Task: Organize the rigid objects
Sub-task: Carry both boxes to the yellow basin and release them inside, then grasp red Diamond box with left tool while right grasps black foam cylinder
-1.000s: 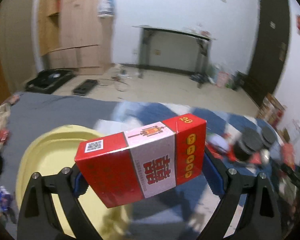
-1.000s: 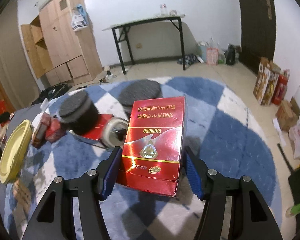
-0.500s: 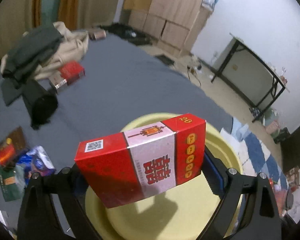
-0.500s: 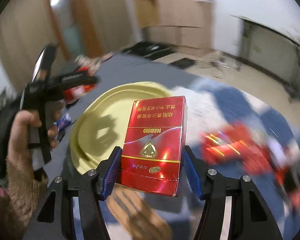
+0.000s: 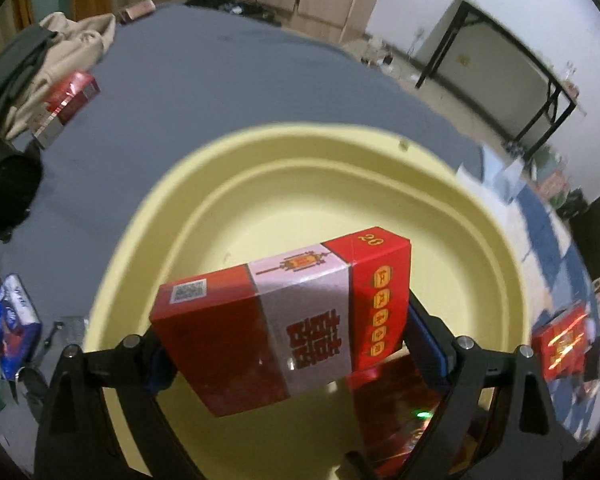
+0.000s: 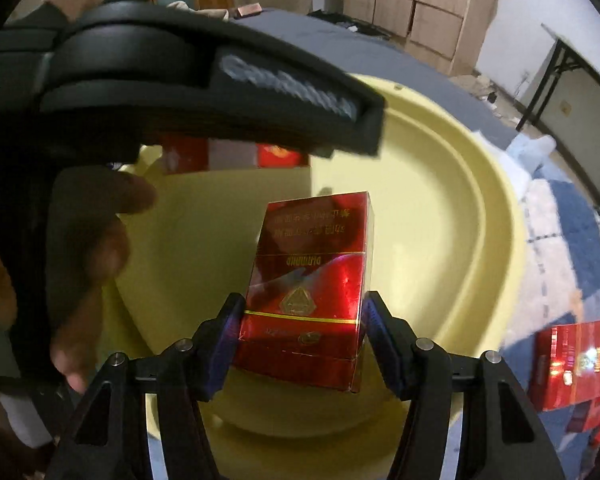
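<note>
Both grippers have swung off the blue-checked rug and now hang over the yellow basin, each with its pack clamped.

Left wrist view first: the left gripper (image 5: 288, 344) is closed tight on the red-and-white pack (image 5: 288, 316), held tilted above the yellow basin (image 5: 496, 248), which fills the middle of the picture. Beneath the right finger shows the glossy red pack (image 5: 396, 412) carried by the other tool. Nothing lies loose in the basin yet, so the sorting looks barely begun. Out on the grey bedding, a red box (image 5: 70, 100) sits by the heap of clothes (image 5: 32, 60), a blue packet (image 5: 14, 320) lies at the left edge, and another red pack (image 5: 562, 340) waits on the right.

Right wrist view now: the right gripper (image 6: 304, 332) squeezes the glossy pack upright, low over the basin floor. The left tool's black body (image 6: 204, 92) crosses the upper left, the person's hand (image 6: 84, 264) wrapped on it — that's the crowding to watch, two tools sharing one basin. Another red pack (image 6: 576, 360) lies outside on the rug.
</note>
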`<state>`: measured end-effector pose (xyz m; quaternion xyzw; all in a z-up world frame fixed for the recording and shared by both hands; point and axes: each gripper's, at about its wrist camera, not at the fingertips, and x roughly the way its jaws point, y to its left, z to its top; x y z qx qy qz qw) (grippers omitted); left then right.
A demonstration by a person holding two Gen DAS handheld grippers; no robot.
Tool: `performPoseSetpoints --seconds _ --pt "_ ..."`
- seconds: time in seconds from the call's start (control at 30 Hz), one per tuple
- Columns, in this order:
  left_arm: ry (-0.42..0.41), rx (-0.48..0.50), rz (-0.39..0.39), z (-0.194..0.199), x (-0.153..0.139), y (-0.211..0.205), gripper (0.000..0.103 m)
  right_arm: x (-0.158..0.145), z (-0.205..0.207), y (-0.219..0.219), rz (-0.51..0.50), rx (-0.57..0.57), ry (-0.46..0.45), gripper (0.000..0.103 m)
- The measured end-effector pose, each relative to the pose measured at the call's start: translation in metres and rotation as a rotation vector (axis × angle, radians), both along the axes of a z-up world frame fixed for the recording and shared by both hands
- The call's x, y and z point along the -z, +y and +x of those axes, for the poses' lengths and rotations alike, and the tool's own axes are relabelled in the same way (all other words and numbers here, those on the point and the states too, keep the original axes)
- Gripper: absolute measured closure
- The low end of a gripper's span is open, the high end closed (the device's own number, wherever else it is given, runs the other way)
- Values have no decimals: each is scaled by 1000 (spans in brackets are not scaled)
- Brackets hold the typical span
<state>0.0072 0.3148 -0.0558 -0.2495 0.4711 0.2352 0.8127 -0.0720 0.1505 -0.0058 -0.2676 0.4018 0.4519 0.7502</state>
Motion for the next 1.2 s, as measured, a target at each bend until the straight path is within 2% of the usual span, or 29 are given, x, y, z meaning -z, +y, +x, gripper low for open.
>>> performPoseSetpoints --seconds 0.13,0.27,0.3,0.33,0.4,0.5,0.6,0.7,0.77,0.83,0.9,0.97,1.03,1.1,1.17,1.2 --pt "54 -26 30 4 8 1 9 0 6 8 5 8 -3 43" --pt "37 -39 -4 0 5 5 8 1 5 8 4 -7 -17 40" --pt "36 -40 -3 -1 1 4 5 2 5 5 7 -11 -18 38" --pt "17 -45 4 -5 -7 5 3 0 2 4 17 -15 -11 29" --pt "-54 -70 -7 -16 -26 8 0 -4 -7 -17 28 -16 1 24" --pt "-147 -106 47 -37 -61 4 0 -34 -11 -50 73 15 -36 6" --pt "-259 -97 99 -51 -94 -9 0 -71 -7 -99 137 102 -56 5" --pt "-403 17 123 -47 -118 -40 0 -112 1 -178 231 276 -114 0" --pt "-439 83 152 -36 -126 -65 0 -127 4 -237 297 423 -164 0" --pt "-401 192 152 -13 -123 -95 0 -130 10 -302 336 592 -197 0" --pt "-342 297 146 2 -117 -116 0 -124 16 -347 333 704 -187 0" --pt "-343 412 167 17 -112 -145 0 -116 27 -388 317 816 -198 0" --pt "-338 512 185 28 -102 -169 0 -111 31 -418 350 880 -212 0" --pt "-327 564 191 34 -93 -185 0 -101 42 -442 403 909 -157 0" --pt "-314 596 209 41 -85 -201 0 -91 51 -454 404 935 -134 0" --pt "-282 601 220 46 -79 -205 0 -89 55 -460 403 946 -135 0"
